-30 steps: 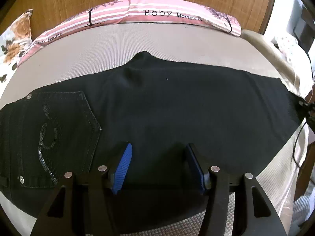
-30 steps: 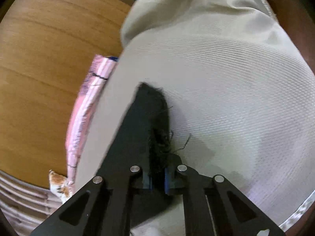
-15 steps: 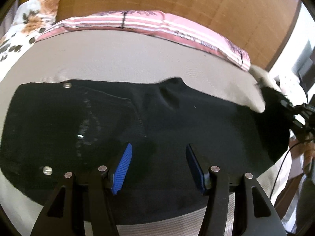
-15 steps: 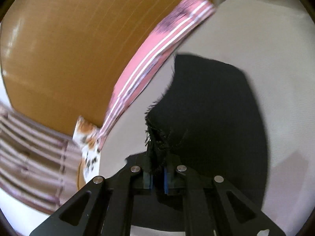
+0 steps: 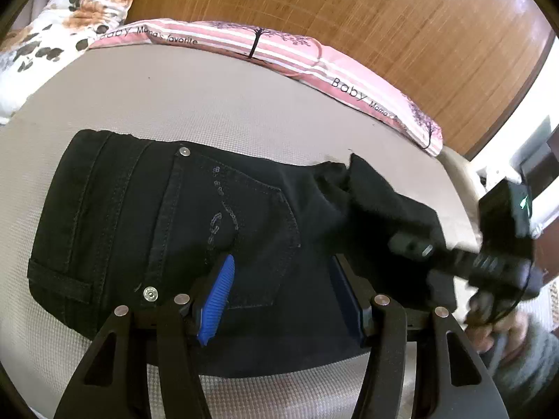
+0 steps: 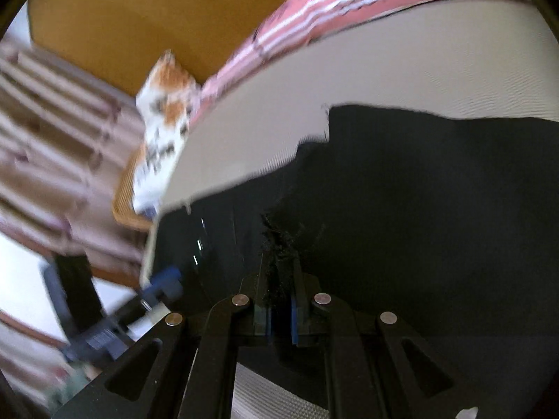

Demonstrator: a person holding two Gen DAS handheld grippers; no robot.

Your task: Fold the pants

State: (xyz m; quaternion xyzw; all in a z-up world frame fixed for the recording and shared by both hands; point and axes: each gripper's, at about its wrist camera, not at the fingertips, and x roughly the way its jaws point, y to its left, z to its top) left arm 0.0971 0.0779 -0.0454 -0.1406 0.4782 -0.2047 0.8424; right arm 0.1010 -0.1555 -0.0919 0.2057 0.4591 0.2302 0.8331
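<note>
Black pants (image 5: 195,230) lie flat on the grey bed, waistband to the left, back pocket with sequins facing up. My left gripper (image 5: 283,296) is open and empty, hovering just above the pocket area. My right gripper (image 6: 279,310) is shut on the frayed hem of the pants' leg (image 6: 279,244) and holds it lifted over the rest of the pants (image 6: 436,209). In the left wrist view the right gripper (image 5: 415,246) comes in from the right with the leg end (image 5: 380,195) draped from it above the seat.
A pink striped bolster (image 5: 279,52) lies along the wooden headboard (image 5: 384,17). A floral pillow (image 5: 59,24) sits at the far left. The grey mattress (image 5: 192,104) extends beyond the pants. The bed's right edge (image 5: 461,181) is close.
My right gripper has carried the leg hem leftwards over the pants, folding the leg towards the waistband. My left gripper has shifted left towards the pocket and stayed open.
</note>
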